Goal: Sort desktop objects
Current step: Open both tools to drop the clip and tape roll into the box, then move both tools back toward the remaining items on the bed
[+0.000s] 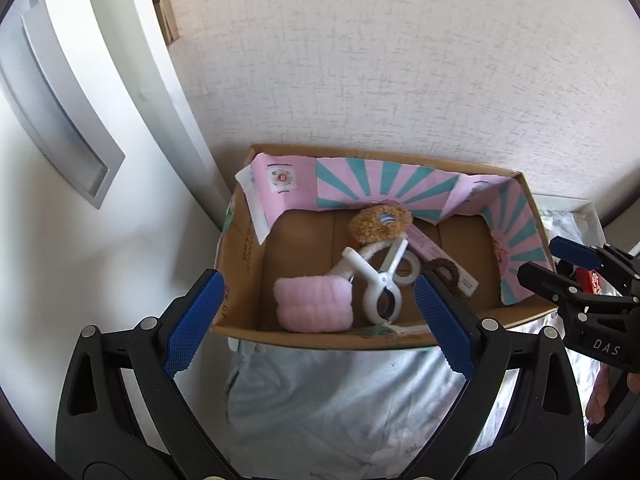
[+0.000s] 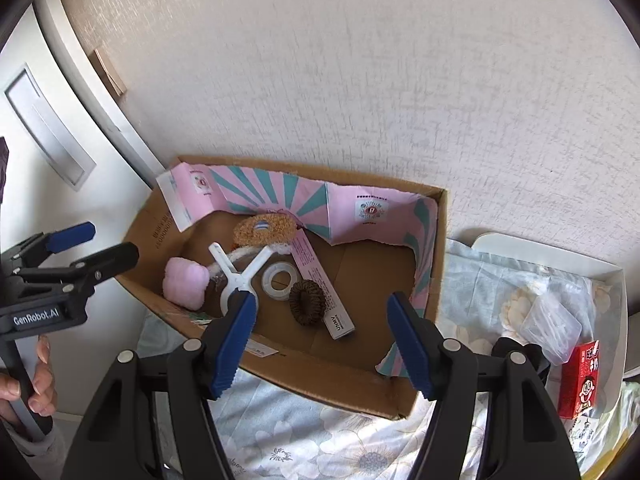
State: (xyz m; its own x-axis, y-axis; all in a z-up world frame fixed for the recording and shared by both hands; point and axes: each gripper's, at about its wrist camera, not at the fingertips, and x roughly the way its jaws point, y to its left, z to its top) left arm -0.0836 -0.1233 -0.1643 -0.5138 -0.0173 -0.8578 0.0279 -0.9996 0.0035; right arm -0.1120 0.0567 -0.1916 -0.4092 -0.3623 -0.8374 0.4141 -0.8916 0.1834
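An open cardboard box (image 1: 320, 338) (image 2: 320, 384), lined with pink and teal paper, stands against the wall on a flowered cloth. Inside lie a pink fluffy pad (image 1: 314, 304) (image 2: 186, 282), a white clip (image 1: 380, 280) (image 2: 236, 276), a brown fuzzy hair piece (image 1: 380, 222) (image 2: 264, 230), a clear tape roll (image 2: 280, 280), a brown hair tie (image 2: 307, 302) and a slim pink carton (image 2: 324, 292). My left gripper (image 1: 318, 278) (image 2: 100, 248) hovers open over the box's left front corner. Over its front right, my right gripper (image 2: 322, 298) (image 1: 560, 264) is open too. Neither holds anything.
A white cabinet door with a recessed handle (image 1: 60, 120) rises left of the box. To the right, a white tray (image 2: 600, 276) holds a clear plastic container (image 2: 552, 328), and a red carton (image 2: 580, 380) lies beside it. A person's hand (image 2: 40, 380) grips the left tool.
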